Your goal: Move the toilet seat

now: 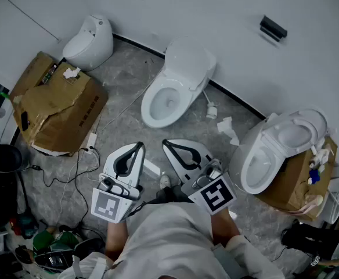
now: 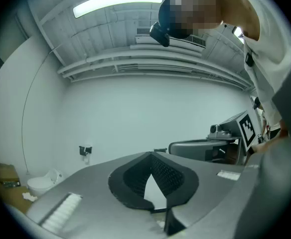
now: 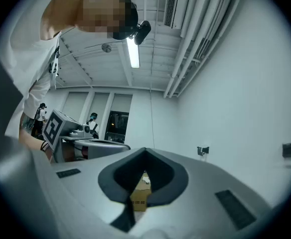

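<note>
Three white toilets stand along the wall in the head view. The middle toilet (image 1: 170, 95) has an open bowl and its lid (image 1: 190, 63) tipped back. At the right, another toilet (image 1: 265, 156) has its seat ring (image 1: 300, 129) raised. A small one (image 1: 91, 39) sits far left. My left gripper (image 1: 139, 147) and right gripper (image 1: 165, 142) are held close to my body, side by side, both shut and empty, well short of the toilets. In the left gripper view the left gripper (image 2: 151, 154) faces a bare wall; the right gripper view shows the right gripper (image 3: 145, 149) closed too.
A crushed cardboard box (image 1: 53, 103) lies at the left with cables (image 1: 71, 173) trailing from it. Crumpled paper (image 1: 226, 127) lies between the middle and right toilets. A second box (image 1: 297, 185) stands by the right toilet. Clutter fills the lower left corner (image 1: 18, 237).
</note>
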